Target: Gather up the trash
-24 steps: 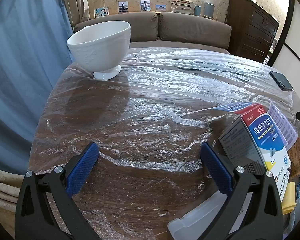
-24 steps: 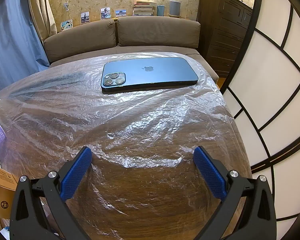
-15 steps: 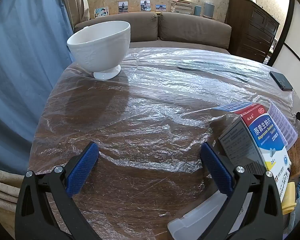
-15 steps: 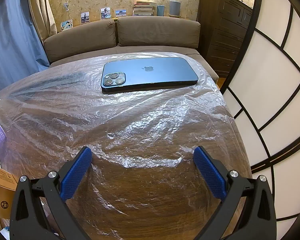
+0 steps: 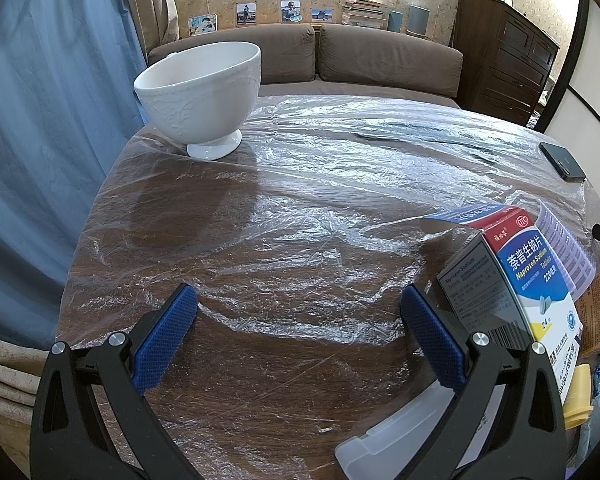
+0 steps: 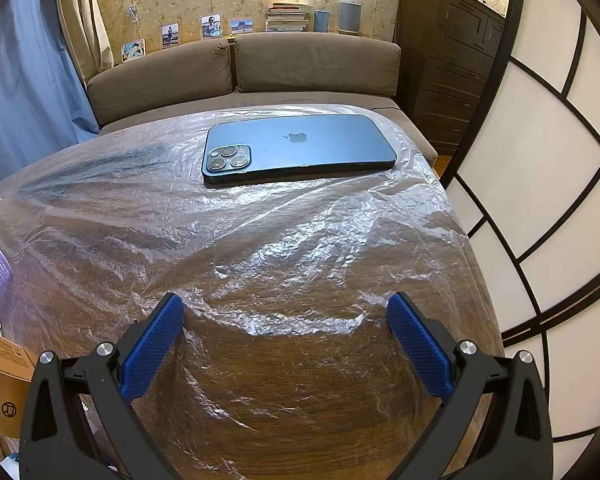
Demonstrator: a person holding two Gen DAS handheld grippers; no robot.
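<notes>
Pill box (image 5: 516,280) standing on the table (image 5: 280,240), flap open, long axis running near to far, just right of the left gripper (image 5: 300,320). Jaws spread, empty. Right gripper (image 6: 284,340) also spread, farther off.

Living room behind a plastic-covered tabletop (image 5: 300,380).
Brown sofa (image 5: 360,56) against floral wallpaper; blue curtain (image 5: 40,120) left of sofa, dark wooden dresser (image 6: 448,60) right.
</notes>
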